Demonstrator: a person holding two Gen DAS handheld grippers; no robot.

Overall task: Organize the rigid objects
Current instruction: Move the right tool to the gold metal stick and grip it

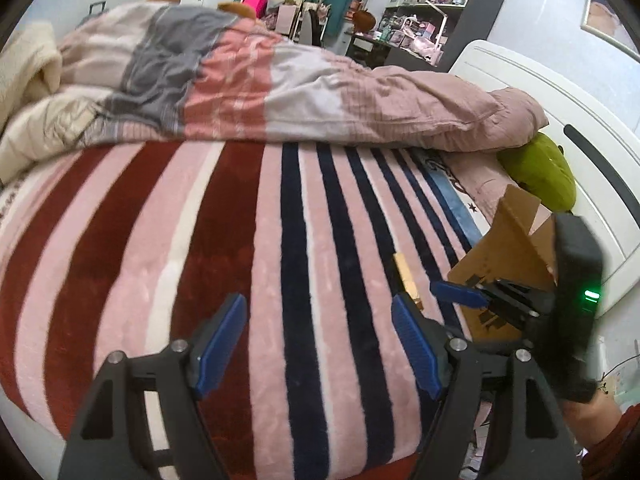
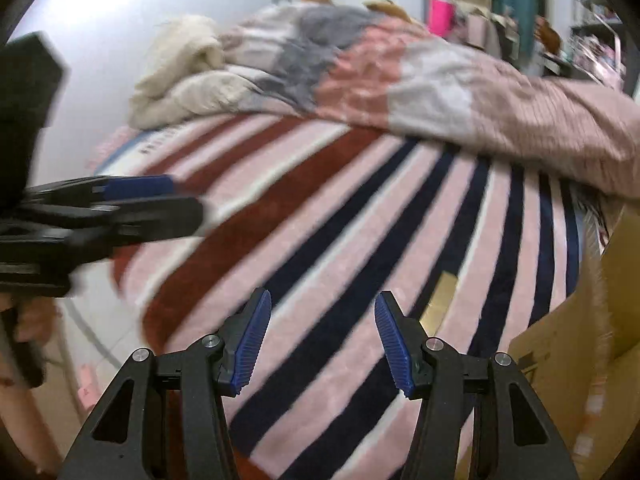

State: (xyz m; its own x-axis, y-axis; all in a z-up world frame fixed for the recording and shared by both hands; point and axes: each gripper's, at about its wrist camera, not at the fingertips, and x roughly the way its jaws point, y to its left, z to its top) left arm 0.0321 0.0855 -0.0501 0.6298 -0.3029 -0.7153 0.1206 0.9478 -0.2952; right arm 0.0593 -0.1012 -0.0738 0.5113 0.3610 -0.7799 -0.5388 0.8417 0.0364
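Observation:
A small flat gold-coloured object (image 1: 407, 278) lies on the striped blanket (image 1: 240, 260) near the bed's right side; it also shows blurred in the right wrist view (image 2: 440, 300). An open brown cardboard box (image 1: 512, 264) stands at the bed's right edge and fills the right of the right wrist view (image 2: 568, 344). My left gripper (image 1: 318, 312) is open and empty over the blanket, just left of the gold object. My right gripper (image 2: 322, 316) is open and empty above the blanket; from the left wrist view its blue finger (image 1: 460, 294) reaches in front of the box.
A rumpled pink, grey and white quilt (image 1: 280, 80) is heaped across the far side of the bed. A cream blanket (image 2: 184, 68) lies at the back left. A green plush (image 1: 540, 168) rests by the white headboard (image 1: 560, 120). Cluttered shelves (image 1: 432, 4) stand behind.

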